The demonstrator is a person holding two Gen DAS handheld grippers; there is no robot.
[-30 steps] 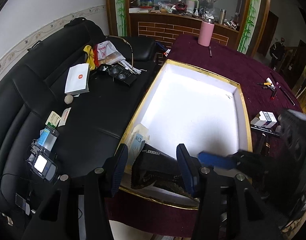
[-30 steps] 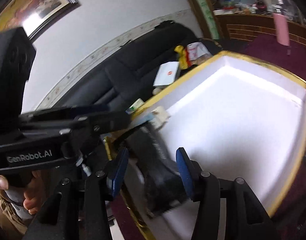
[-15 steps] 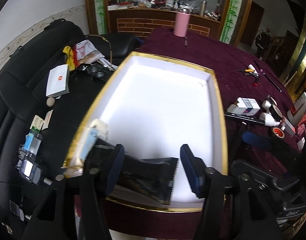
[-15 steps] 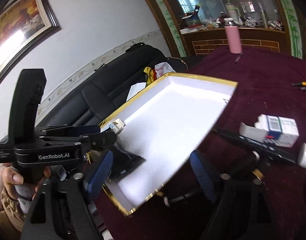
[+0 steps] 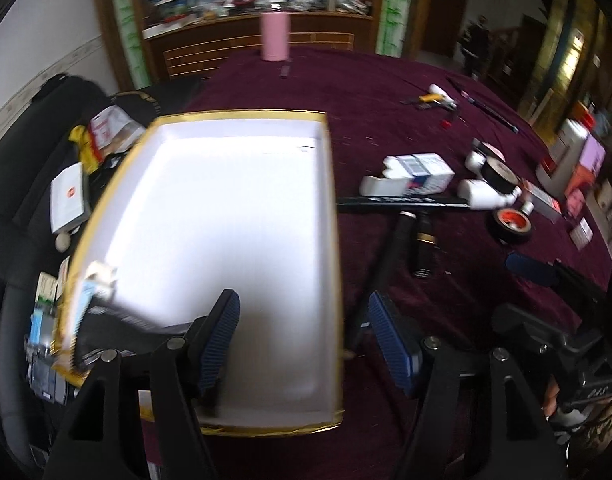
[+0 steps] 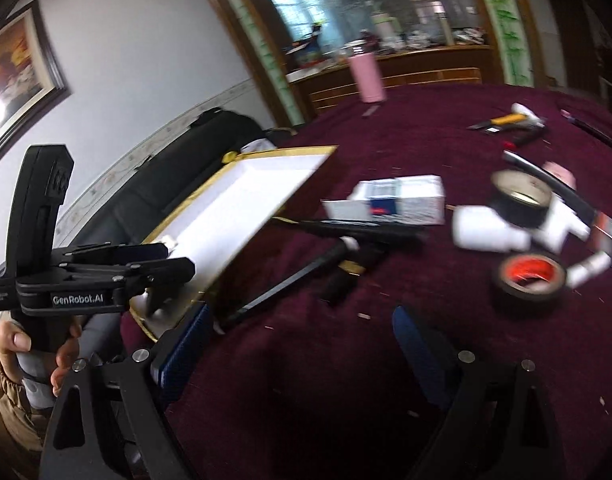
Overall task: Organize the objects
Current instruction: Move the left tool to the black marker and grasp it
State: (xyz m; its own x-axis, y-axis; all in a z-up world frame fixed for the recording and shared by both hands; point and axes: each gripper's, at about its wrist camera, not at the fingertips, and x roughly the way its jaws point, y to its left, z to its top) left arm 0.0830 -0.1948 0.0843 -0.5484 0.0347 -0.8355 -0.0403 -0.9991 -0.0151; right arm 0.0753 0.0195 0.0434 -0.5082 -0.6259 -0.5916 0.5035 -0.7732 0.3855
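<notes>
Now the left gripper (image 5: 303, 336) hangs over the near end of the gold-rimmed white tray (image 5: 332, 216), its jaws just widened and empty, with the black pouch (image 5: 117, 326) lying in the tray's near left corner. Meanwhile the right gripper (image 6: 301, 344) has its jaws freshly spread over bare maroon surface (image 6: 426, 136), nothing between them, near the tape roll (image 6: 530, 280).
</notes>
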